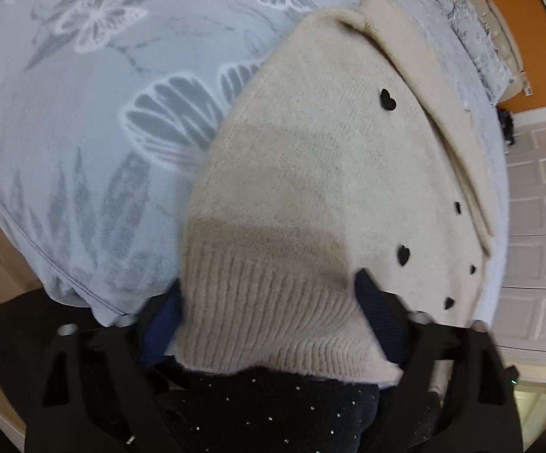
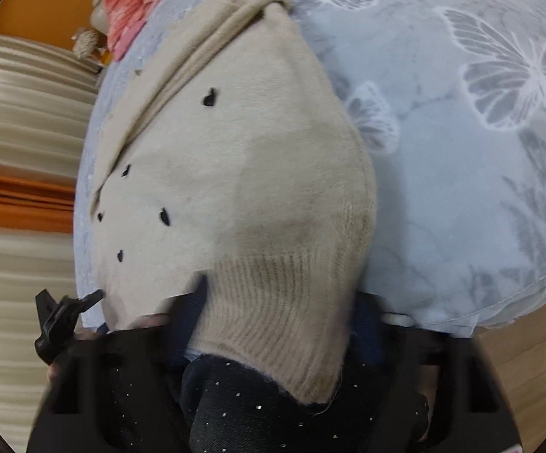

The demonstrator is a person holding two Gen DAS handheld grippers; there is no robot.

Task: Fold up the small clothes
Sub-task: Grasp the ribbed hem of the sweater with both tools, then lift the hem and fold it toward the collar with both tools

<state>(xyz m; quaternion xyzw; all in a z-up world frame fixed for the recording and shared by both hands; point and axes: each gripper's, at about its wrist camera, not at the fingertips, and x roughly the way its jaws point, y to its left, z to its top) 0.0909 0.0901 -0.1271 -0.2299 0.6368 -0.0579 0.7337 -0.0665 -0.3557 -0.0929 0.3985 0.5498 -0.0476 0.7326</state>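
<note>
A cream knitted sweater (image 1: 310,173) with small black hearts (image 1: 388,99) lies on a pale blue butterfly blanket (image 1: 84,113); one side is folded over along its far edge. Its ribbed hem (image 1: 273,302) lies spread between the blue pads (image 1: 161,326) of my left gripper (image 1: 271,321), whose jaws stand wide. In the right wrist view the same sweater (image 2: 235,151) has its ribbed hem (image 2: 284,302) gathered between the pads (image 2: 193,302) of my right gripper (image 2: 278,307), which touch it on both sides. The lower corner of the hem hangs towards the camera.
Pink clothes (image 2: 133,7) lie at the far end of the blanket (image 2: 461,188). A person's dark, sparkly clothing (image 1: 273,407) fills the bottom of both views. White panelled doors (image 1: 537,207) stand to the right, an orange wall (image 1: 537,37) beyond. Part of the other gripper (image 2: 65,313) shows at left.
</note>
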